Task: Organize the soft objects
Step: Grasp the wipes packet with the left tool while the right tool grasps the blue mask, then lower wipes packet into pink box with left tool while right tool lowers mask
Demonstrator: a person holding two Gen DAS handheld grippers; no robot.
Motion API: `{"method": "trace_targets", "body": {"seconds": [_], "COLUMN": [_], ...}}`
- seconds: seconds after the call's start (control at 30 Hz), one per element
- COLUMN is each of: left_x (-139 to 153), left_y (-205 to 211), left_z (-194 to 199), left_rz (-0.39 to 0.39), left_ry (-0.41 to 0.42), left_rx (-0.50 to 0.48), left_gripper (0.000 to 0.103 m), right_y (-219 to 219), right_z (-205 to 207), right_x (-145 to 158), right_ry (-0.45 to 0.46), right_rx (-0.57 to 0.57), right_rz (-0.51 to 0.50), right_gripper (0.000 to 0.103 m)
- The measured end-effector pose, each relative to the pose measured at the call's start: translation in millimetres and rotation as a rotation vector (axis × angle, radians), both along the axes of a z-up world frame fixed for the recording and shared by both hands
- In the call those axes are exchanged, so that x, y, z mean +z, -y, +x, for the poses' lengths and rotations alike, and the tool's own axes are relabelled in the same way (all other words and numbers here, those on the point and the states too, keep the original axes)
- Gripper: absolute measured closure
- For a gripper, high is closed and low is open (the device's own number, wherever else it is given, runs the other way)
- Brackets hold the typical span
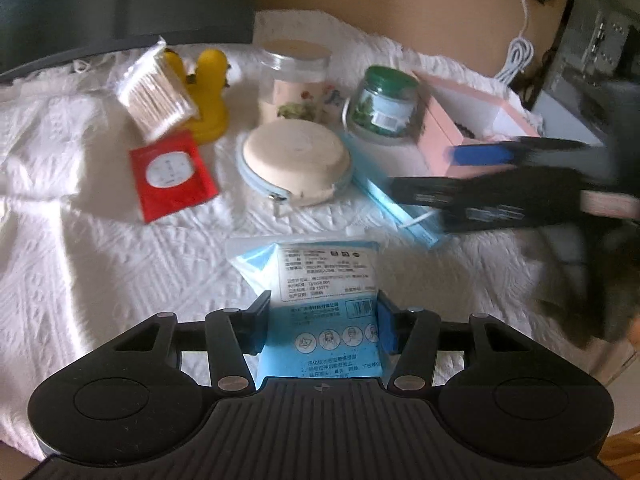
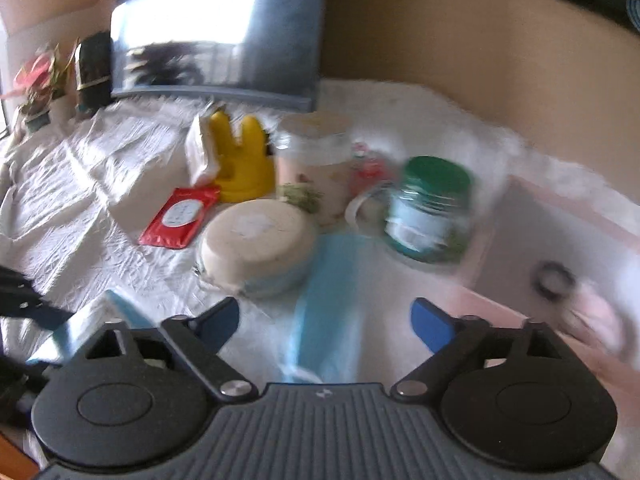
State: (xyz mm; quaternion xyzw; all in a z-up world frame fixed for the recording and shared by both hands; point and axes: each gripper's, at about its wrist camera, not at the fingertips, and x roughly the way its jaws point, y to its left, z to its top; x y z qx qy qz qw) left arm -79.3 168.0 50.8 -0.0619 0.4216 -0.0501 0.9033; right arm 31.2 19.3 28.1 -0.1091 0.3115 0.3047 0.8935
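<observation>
White quilted cloth (image 1: 100, 240) frames the left gripper (image 1: 325, 328) pinching a light, limp, slippery mask packet (image 1: 316, 280) mid-body, while the right gripper (image 2: 326, 320) gapes empty

a table under a white quilted cloth (image 1: 100, 248) bears a red sachet (image 1: 172, 174), round pouch (image 1: 296, 160), yellow toy (image 1: 210, 92), jars and pink box (image 1: 460, 120).

A lived-in home room, by its furnishings. A white embossed cloth (image 1: 100, 240) covers the tabletop, strewn with personal care bits: a cotton swab pack (image 1: 154, 98), a face-mask packet (image 1: 316, 280), a round zip pouch (image 1: 296, 164). A dark monitor (image 2: 216, 32) stands behind, potted plants (image 2: 38, 84) by a window edge.
</observation>
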Motion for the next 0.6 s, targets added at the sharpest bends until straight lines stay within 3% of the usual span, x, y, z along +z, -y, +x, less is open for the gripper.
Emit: {"method": "trace_targets", "body": {"seconds": [0.13, 0.2, 0.27, 0.4, 0.6], "left_x": [2, 3, 5, 9, 23], "left_y": [-9, -12, -11, 7, 62], "left_z": [-6, -6, -7, -6, 2], "left_rz": [-0.016, -0.023, -0.030, -0.042, -0.089], "left_ry": [0.005, 0.005, 0.006, 0.006, 0.002], "left_rx": [-0.002, -0.009, -0.024, -0.107, -0.321], "left_gripper": [0.047, 0.047, 0.047, 0.047, 0.047], "right_y": [-23, -20, -9, 27, 109], "right_z": [31, 38, 33, -10, -80], "right_x": [-19, -24, -17, 13, 57], "right_ry": [-0.089, -0.133, -0.147, -0.127, -0.093], "right_rx": [-0.026, -0.058, -0.049, -0.032, -0.074], "right_rz": [-0.046, -0.039, -0.031, -0.018, -0.019], "right_gripper": [0.035, 0.073, 0.098, 0.099, 0.099]}}
